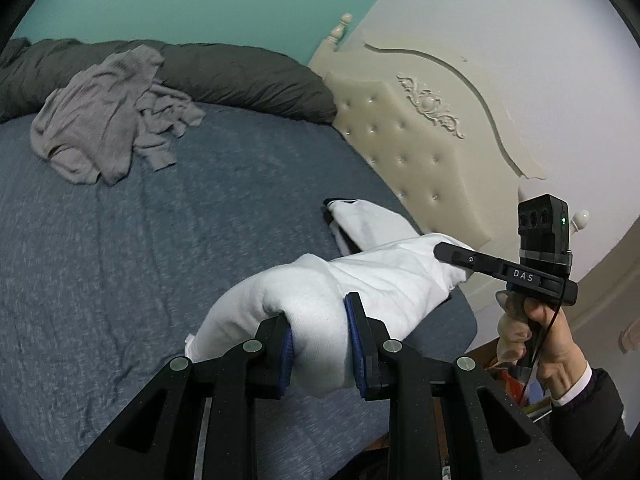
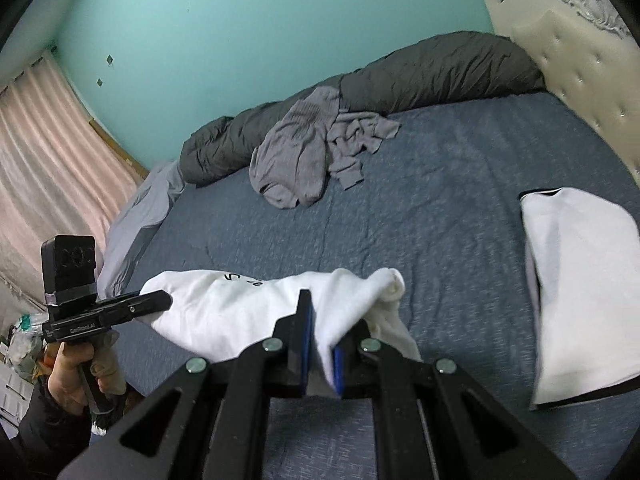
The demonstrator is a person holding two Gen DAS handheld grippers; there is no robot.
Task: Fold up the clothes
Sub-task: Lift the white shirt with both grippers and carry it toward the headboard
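White garment point(image 2: 224, 312): bunched and lifted over the near edge of the bed point(image 2: 440, 208), stretched between the two tools, one sleeve-like end point(image 2: 576, 300) trailing onto the blue cover toward the headboard point(image 1: 400, 128). Pinched at one side by the left gripper point(image 1: 320, 340), blue pads closed on a thick rolled wad of cloth; pinched at the other by the right gripper point(image 2: 322, 354), pads drawn narrow on a thin fold. Held up mid-air, sagging between the grips, not laid flat.

Likely trouble from here, judged only from this hold:
- Slipping out of the right grip, given so little fabric between the pads and the weight of the hanging cloth pulling on it.
- Folding crooked, since the left grip has a wad rather than a clean edge or corner; hard to tell which seam sits where.
- Dragging the trailing end across the cover and rucking it, or catching it under the body of the garment when lowered.
- Dropping part of it off the near edge of the bed, close below both tools.

Further off: grey garment point(image 1: 108, 120) heaped against the dark duvet point(image 1: 248, 76), well apart, untouched.
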